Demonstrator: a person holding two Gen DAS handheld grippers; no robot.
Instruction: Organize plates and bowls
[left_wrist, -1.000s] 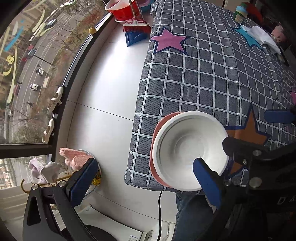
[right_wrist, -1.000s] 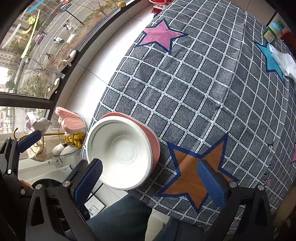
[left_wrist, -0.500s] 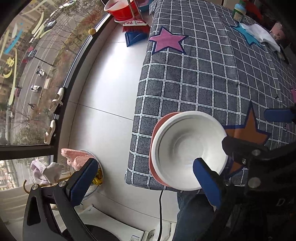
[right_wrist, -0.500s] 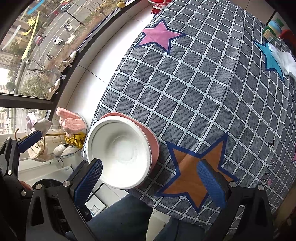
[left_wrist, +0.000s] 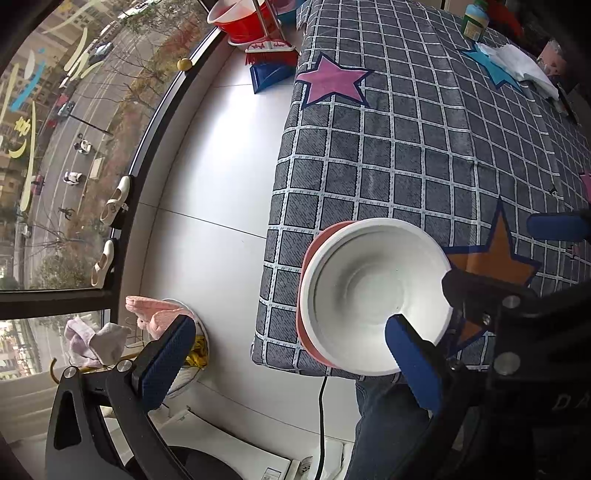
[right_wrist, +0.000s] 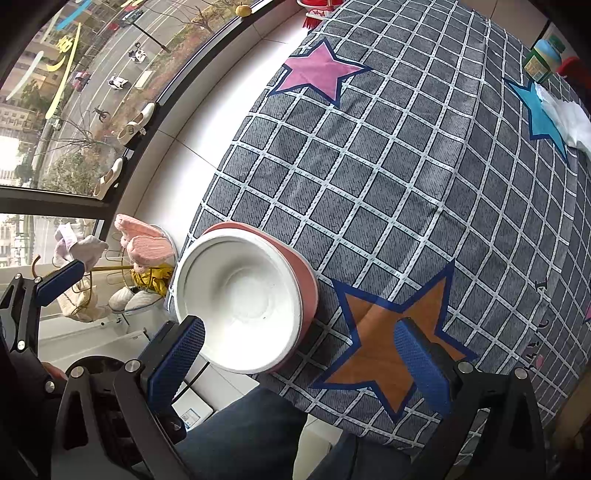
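Nearest the cameras, both tools hung above the table's near edge. Left gripper (left_wrist: 284, 354): fingers spread wide, empty, off the table's corner over the floor. Right gripper (right_wrist: 306, 350): fingers spread wide, empty, straddling the stack's near side. White bowl (right_wrist: 236, 302): nested in pink bowl (right_wrist: 304, 282), at the near corner of the checked tablecloth (right_wrist: 388, 177). Step judged: stacking complete or nearly so. Next move would call for a fresh piece; none visible. Far end: jar (right_wrist: 543, 61), white cloth (right_wrist: 565, 116).
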